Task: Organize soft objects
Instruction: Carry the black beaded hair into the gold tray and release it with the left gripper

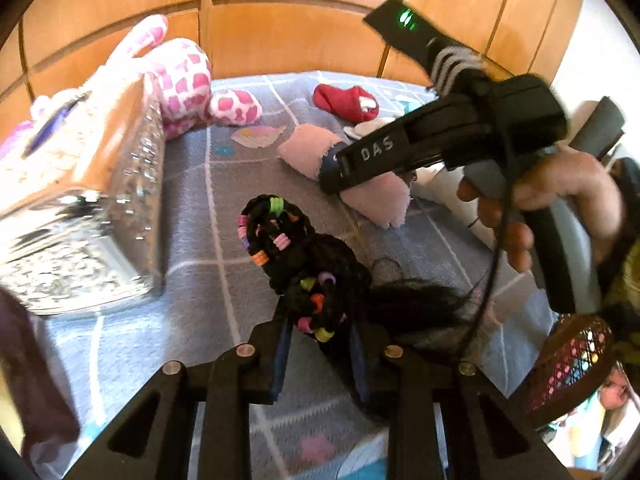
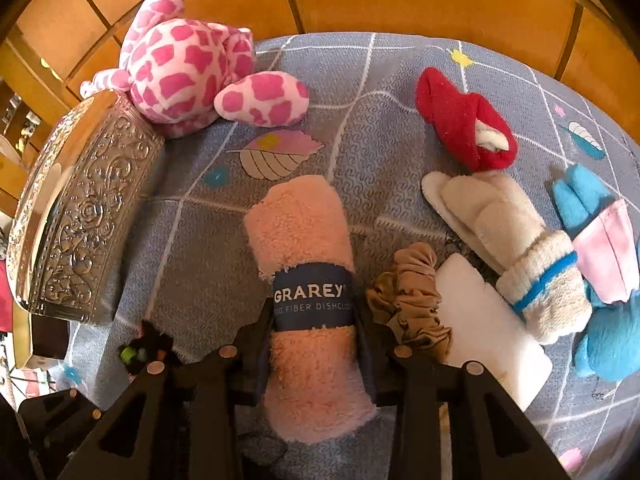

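Your left gripper [image 1: 320, 320] pinches the beaded black hairpiece [image 1: 304, 268]; its tail end blurs out. Your right gripper [image 2: 316, 312] clamps the pink dishcloth roll [image 2: 308, 280], label partly covered.

Embossed shiny metal box [image 2: 80, 224] — fluffy pink rolled dishcloth [image 2: 308, 240] — matt woven bedcover [image 2: 380, 120].

Both wrist views looked steeply down, close over the grey bedspread [image 1: 208, 208]; both showed the pink dishcloth roll [image 2: 308, 280].
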Tool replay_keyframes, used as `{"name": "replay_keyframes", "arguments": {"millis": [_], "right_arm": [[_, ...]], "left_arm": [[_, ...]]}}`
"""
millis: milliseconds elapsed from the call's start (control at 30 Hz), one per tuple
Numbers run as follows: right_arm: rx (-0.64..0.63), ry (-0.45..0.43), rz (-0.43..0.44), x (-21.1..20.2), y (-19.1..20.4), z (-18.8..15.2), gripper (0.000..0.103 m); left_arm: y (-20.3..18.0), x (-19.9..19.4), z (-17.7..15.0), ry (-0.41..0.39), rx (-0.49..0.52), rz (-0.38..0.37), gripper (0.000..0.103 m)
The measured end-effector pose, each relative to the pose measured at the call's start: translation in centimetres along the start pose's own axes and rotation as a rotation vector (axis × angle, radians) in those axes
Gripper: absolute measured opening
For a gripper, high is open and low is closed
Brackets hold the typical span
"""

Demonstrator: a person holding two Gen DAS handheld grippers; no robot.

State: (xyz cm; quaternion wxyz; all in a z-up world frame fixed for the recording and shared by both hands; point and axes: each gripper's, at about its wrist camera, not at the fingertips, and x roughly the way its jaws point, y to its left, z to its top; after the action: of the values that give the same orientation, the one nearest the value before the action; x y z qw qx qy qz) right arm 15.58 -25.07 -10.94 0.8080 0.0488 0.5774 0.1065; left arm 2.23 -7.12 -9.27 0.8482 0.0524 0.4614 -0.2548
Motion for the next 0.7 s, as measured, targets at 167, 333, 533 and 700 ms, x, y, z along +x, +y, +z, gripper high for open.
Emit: {"name": "replay_keyframes", "arguments": {"millis": [167,333,533,700], "right_arm": [[-0.025,-0.004,-0.02,0.4,0.0,0.4,0.036],[-0.05,-0.01,-0.038,0.9,1.2,0.5,0.037],[-0.071,-0.015,-0.052,1.1,1.8,0.0,0.037],[-0.08,-0.019,-0.058,1.3,2.4,-0.3,0.037]], "left_arm": [[0.7,-4.0,-0.8,-0.064,0.008,0.002,0.027],[2.6,-8.3,-1.6,-0.153,-0.008,0.043,0.027],[8.5,-13.3,-2.9,-0.207,-0.171,0.12,0.027],[15.2,-16.3,-4.2,-0.248,-0.337,0.245,0.027]]}}
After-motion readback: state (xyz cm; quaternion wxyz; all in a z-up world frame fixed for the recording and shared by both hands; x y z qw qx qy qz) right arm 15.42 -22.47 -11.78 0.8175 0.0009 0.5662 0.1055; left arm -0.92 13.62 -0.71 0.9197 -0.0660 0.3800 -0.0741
